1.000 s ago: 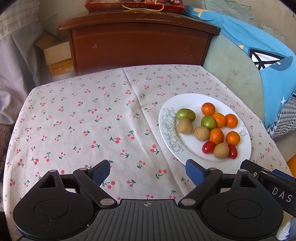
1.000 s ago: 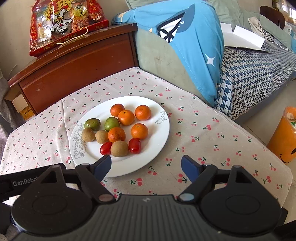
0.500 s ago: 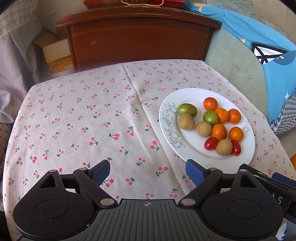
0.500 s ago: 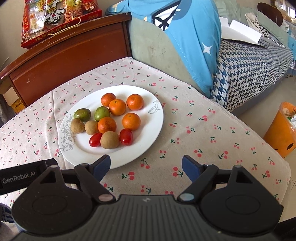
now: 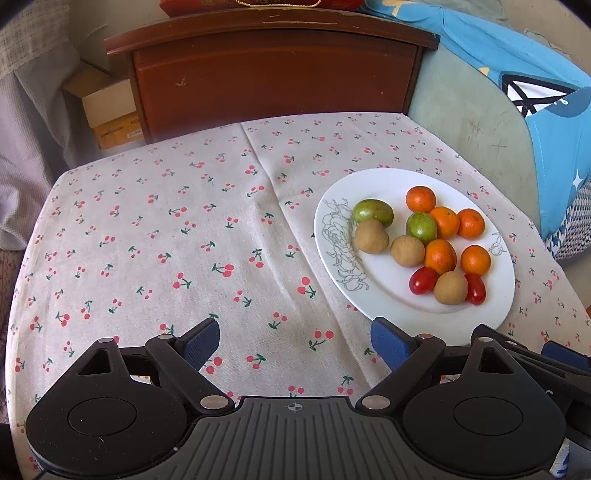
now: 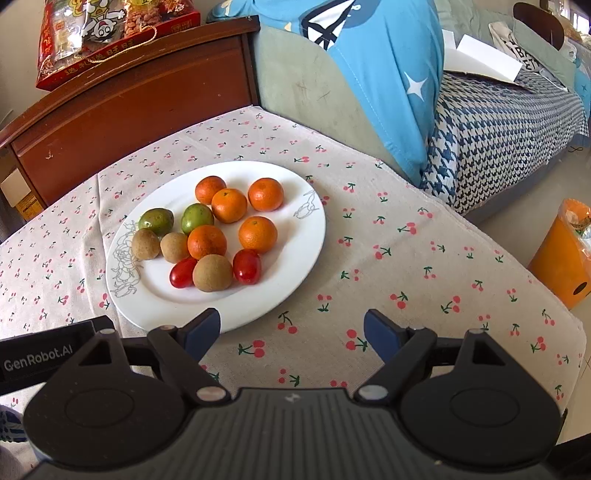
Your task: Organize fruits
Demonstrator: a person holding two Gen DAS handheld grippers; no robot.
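Note:
A white plate (image 5: 391, 184) (image 6: 299, 236) on the cherry-print tablecloth holds mixed fruit: several oranges (image 5: 439, 255) (image 6: 257, 234), two green fruits (image 5: 372, 211) (image 6: 197, 217), three brown round fruits (image 5: 371, 236) (image 6: 212, 272) and two red cherry tomatoes (image 5: 423, 280) (image 6: 246, 266). My left gripper (image 5: 295, 341) is open and empty over bare cloth, left of the plate's near edge. My right gripper (image 6: 291, 332) is open and empty, just short of the plate's near rim. The right gripper's body shows at the lower right of the left wrist view (image 5: 535, 354).
A brown wooden cabinet (image 5: 273, 74) (image 6: 122, 110) stands behind the table with a red snack pack (image 6: 107, 33) on top. A sofa with a blue garment (image 6: 388, 66) runs along the right. An orange bin (image 6: 561, 254) is on the floor at right. A cardboard box (image 5: 107, 107) sits back left.
Both grippers have drawn back and risen slightly; the plate sits a little farther off in both views. Both stay open. No fruit has moved.

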